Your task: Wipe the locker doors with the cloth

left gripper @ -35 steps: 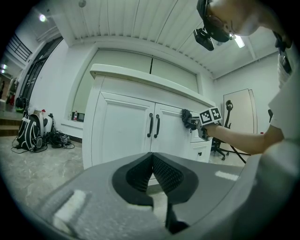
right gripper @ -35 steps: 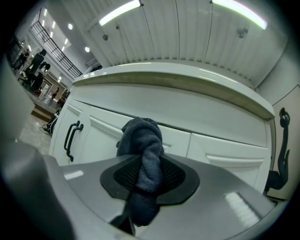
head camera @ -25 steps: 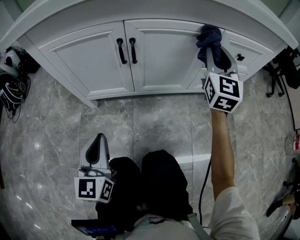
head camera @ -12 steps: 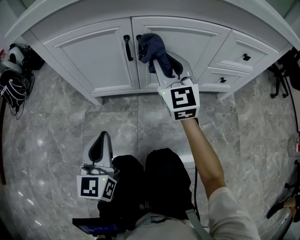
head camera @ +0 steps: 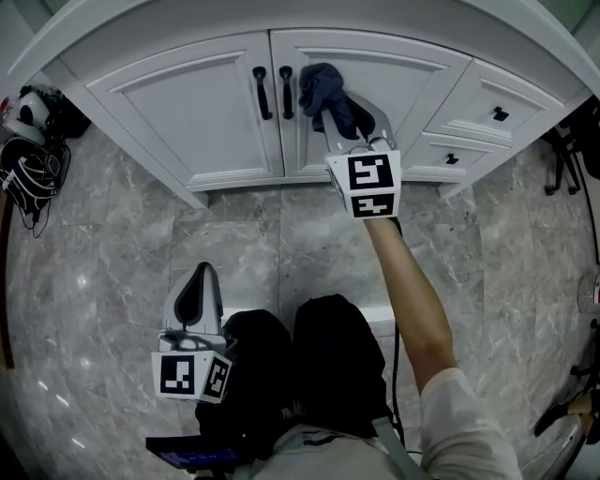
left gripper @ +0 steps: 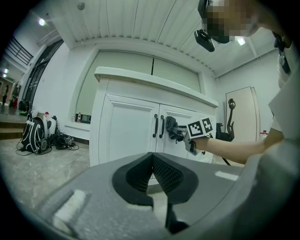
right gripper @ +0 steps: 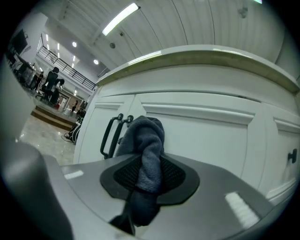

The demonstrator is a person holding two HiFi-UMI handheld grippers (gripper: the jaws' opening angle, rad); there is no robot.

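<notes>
A dark blue cloth (head camera: 322, 86) is bunched against the right-hand white locker door (head camera: 394, 70), just right of the two black door handles (head camera: 272, 92). My right gripper (head camera: 330, 111) is shut on the cloth, reaching up on an outstretched bare arm. In the right gripper view the cloth (right gripper: 146, 150) is pinched between the pads, with the handles (right gripper: 114, 135) to its left. My left gripper (head camera: 196, 283) hangs low beside the person's legs, shut and empty. In the left gripper view my left gripper (left gripper: 153, 171) points at the cabinet (left gripper: 126, 136), well short of it.
The left door (head camera: 178, 94) adjoins the handles. Drawers (head camera: 487, 101) sit right of the doors. Bags (head camera: 23, 141) lie on the marble floor (head camera: 112, 244) at the left, a chair base (head camera: 567, 150) at the right. The countertop edge (head camera: 281, 14) overhangs the doors.
The right gripper carried the cloth left across the right door, from its far right edge to the handles, then a little back to the right. The left gripper has stayed put.
</notes>
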